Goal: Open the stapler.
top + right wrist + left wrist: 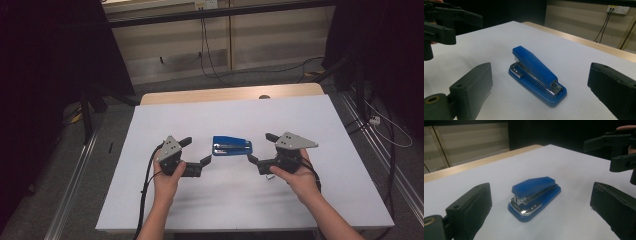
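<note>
A blue stapler [232, 146] with a chrome mechanism lies flat at the middle of the white table [235, 112]. My left gripper [196, 151] is just to its left, open, and its two black pads [474, 203] frame the stapler [534, 196] without touching it. On the stapler's right my right gripper [260, 147] is also open, and its pads [611, 86] stand either side of the stapler [536, 75] at a short distance. Each gripper points inward at the stapler. The right gripper [599, 155] also appears across the table in the left gripper view, and the left gripper [467, 30] in the right gripper view.
A wooden strip [200, 95] runs along the table's far edge. Beyond it, cables [207, 55] hang down a pale wall panel. Dark curtains flank both sides, and metal rails [75, 175] run along the floor beside the table.
</note>
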The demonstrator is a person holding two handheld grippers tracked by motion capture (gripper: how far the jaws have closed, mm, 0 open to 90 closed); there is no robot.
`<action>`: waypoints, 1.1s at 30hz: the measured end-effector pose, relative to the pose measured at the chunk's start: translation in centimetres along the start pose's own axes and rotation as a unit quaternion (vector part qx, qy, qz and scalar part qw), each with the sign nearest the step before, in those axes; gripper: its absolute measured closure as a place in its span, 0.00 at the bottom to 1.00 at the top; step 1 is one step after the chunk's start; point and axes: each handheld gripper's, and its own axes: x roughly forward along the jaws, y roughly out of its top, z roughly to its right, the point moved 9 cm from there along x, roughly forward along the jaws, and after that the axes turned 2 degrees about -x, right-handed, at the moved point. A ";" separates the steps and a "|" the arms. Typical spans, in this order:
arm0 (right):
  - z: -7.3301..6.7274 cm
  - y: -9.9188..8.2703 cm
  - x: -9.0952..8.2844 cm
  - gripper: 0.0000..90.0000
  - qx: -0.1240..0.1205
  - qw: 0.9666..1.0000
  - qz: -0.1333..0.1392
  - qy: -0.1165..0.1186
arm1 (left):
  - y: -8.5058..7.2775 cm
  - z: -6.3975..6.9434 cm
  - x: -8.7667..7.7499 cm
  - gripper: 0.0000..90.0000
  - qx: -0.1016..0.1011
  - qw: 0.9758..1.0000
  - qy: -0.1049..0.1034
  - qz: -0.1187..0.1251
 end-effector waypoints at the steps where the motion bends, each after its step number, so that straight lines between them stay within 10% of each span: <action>1: -0.2 0.1 0.3 0.08 0.000 1.000 -0.002 0.005 | 0.0 0.0 0.2 0.04 -0.001 1.000 -0.001 0.000; 28: -1.5 1.3 3.0 0.28 0.004 0.999 -0.034 0.034 | 0.2 -1.1 2.4 0.05 -0.010 1.000 0.011 -0.018; 33: -1.6 1.1 3.8 0.54 0.004 0.997 -0.058 0.042 | 0.3 -1.8 3.1 0.05 -0.013 1.000 0.019 -0.018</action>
